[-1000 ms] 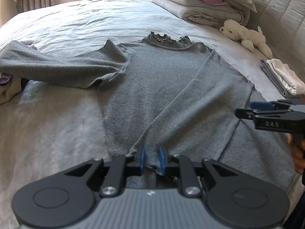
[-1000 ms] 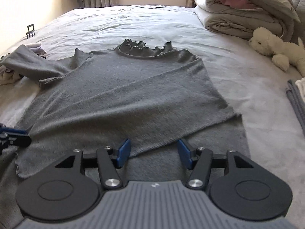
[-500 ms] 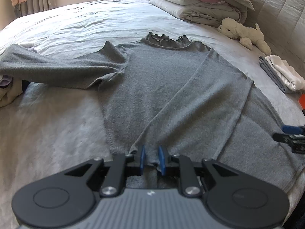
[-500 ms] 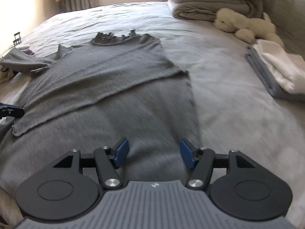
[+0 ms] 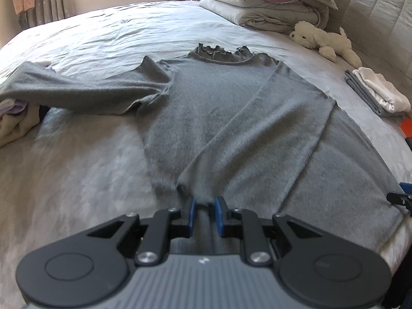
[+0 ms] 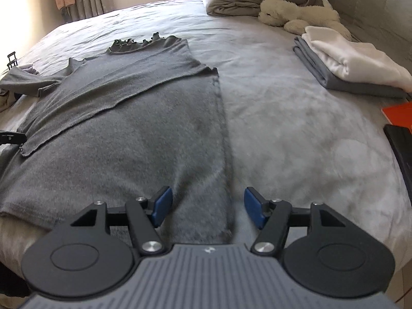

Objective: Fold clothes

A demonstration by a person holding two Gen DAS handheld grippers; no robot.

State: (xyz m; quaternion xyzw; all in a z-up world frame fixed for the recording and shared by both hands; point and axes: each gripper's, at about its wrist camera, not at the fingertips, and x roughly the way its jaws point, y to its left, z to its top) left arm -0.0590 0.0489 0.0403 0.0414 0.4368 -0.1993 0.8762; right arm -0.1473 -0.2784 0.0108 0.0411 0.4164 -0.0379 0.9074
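Sweater (image 5: 221, 118) lies flat mid-bed; left gripper (image 5: 205, 215) pinches its folded sleeve cuff, right gripper (image 6: 206, 207) gapes over its hem corner. Beyond it: folded clothes (image 6: 352, 61), plush dog (image 5: 322, 41), duvet (image 5: 265, 5).

Grey sweater (image 5: 231, 118): soft knit cloth with a fuzzy, matt nap and a frilled collar edge. Bed sheet (image 6: 296, 118): pale, smooth woven cloth, faintly creased. Left gripper (image 5: 205, 215) and right gripper (image 6: 207, 206): matt black plastic linkages with bright metal pivot screws, blue pads that look like rubber or plastic, and a ribbed grey plastic body. Plush toy (image 5: 324, 40): cream, shaggy pile. Folded duvet (image 5: 265, 2): matt, puffy quilted cloth. Folded clothes (image 6: 352, 61): smooth white and grey fabric.
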